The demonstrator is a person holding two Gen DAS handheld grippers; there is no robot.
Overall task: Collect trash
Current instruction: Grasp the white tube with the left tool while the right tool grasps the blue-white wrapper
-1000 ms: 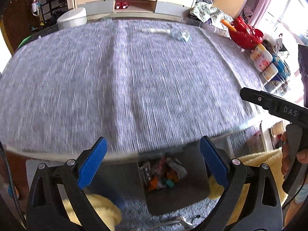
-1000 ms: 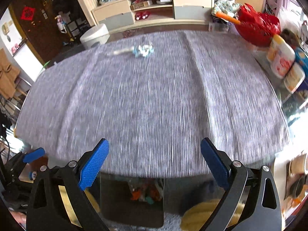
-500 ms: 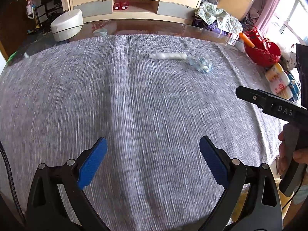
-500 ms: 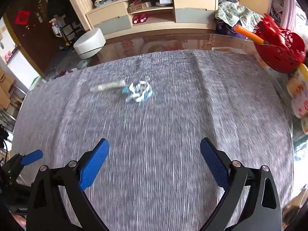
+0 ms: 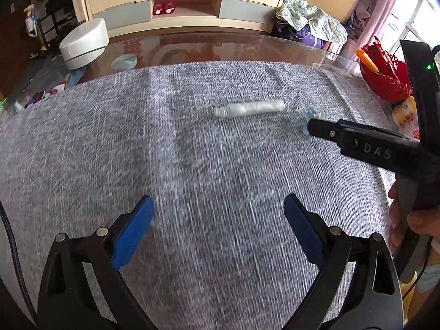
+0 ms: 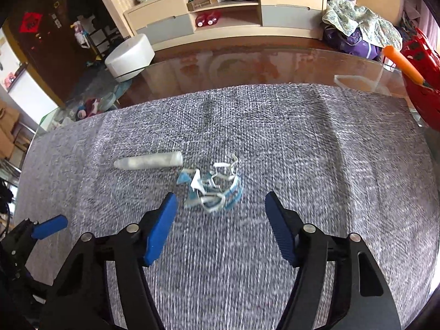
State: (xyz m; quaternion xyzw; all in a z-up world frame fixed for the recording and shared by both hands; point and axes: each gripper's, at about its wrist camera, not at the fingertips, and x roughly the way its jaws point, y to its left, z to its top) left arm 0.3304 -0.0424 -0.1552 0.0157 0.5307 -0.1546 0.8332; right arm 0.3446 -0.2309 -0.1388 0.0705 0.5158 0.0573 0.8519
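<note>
Grey woven cloth [image 6: 302,148] covers your glass table [image 6: 247,63], w/ a cabinet [image 6: 225,8] behind. Your right gripper [image 6: 220,211] hangs fingers apart, empty, just short of the blue-white wrapper [image 6: 214,189]. A whitish tube [image 6: 150,161] lies just left of it. Your left gripper [image 5: 217,220] is spread wide, empty, over bare cloth, well short of the tube [image 5: 249,107]. Red basket [image 5: 387,74] at the right edge.

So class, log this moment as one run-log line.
left gripper: open, empty | right gripper: open, nearing crumpled blue-white wrapper | white tube: lying beside wrapper | grey cloth: under both
</note>
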